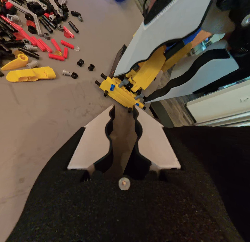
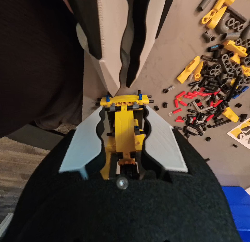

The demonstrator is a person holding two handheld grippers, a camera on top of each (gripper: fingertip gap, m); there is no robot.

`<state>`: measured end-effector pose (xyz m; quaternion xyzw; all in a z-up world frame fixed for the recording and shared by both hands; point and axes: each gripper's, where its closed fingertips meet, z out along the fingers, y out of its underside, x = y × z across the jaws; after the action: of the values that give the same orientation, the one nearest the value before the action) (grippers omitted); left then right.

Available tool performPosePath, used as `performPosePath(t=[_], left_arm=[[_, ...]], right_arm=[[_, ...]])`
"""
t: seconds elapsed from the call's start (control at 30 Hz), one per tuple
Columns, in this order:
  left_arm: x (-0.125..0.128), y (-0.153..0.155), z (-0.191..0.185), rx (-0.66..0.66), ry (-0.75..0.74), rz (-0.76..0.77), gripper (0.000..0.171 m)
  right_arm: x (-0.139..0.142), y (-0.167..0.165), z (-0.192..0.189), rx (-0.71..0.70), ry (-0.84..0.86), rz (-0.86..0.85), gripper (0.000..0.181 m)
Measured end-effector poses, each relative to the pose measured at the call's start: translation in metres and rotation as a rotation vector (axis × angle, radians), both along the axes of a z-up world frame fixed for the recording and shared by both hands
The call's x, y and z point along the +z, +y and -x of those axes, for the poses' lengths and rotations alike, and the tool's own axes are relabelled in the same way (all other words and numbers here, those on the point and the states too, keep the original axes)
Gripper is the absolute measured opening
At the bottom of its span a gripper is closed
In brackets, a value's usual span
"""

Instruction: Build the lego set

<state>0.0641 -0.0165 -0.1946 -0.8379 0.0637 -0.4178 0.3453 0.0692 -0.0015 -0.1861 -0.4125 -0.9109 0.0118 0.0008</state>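
My right gripper (image 2: 123,107) is shut on a small yellow building-brick model (image 2: 124,127) with black pins and blue pegs. The model lies lengthwise between the fingers, and its yellow cross beam (image 2: 124,100) sticks out past the tips. In the left wrist view the right gripper (image 1: 129,89) comes in from the upper right, holding the model (image 1: 121,94) just above the grey table (image 1: 54,113). My left gripper (image 1: 123,106) is partly open and empty. Its tips are right at the end of the cross beam, beside a black pin (image 1: 129,110). It enters the right wrist view from the top (image 2: 122,88).
A pile of loose black, red, grey and yellow parts (image 1: 33,32) lies on the table, also seen in the right wrist view (image 2: 216,93). A yellow panel (image 1: 31,74) lies apart. There is a sticker sheet (image 2: 240,132), a blue bin (image 2: 238,208) and a person's dark clothing (image 2: 33,59). Only a small space, under 4 cm, lies between the two pairs of fingers.
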Motion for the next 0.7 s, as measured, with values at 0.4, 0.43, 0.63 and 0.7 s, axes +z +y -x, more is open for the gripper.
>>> performPosePath(t=[0.4, 0.43, 0.63, 0.7], left_arm=[[0.003, 0.001, 0.004, 0.080, -0.003, -0.040, 0.028], [0.000, -0.001, 0.001, 0.070, -0.003, -0.017, 0.028], [0.001, 0.000, -0.012, 0.054, -0.143, 0.076, 0.026], [0.000, 0.001, -0.011, 0.061, -0.143, 0.084, 0.024]], right_arm=[[0.000, -0.001, 0.001, 0.019, 0.059, 0.031, 0.056], [0.000, -0.001, 0.001, 0.015, 0.061, 0.035, 0.056], [0.001, -0.003, 0.003, 0.001, 0.091, 0.053, 0.056], [0.001, -0.004, 0.004, -0.008, 0.105, 0.066, 0.056]])
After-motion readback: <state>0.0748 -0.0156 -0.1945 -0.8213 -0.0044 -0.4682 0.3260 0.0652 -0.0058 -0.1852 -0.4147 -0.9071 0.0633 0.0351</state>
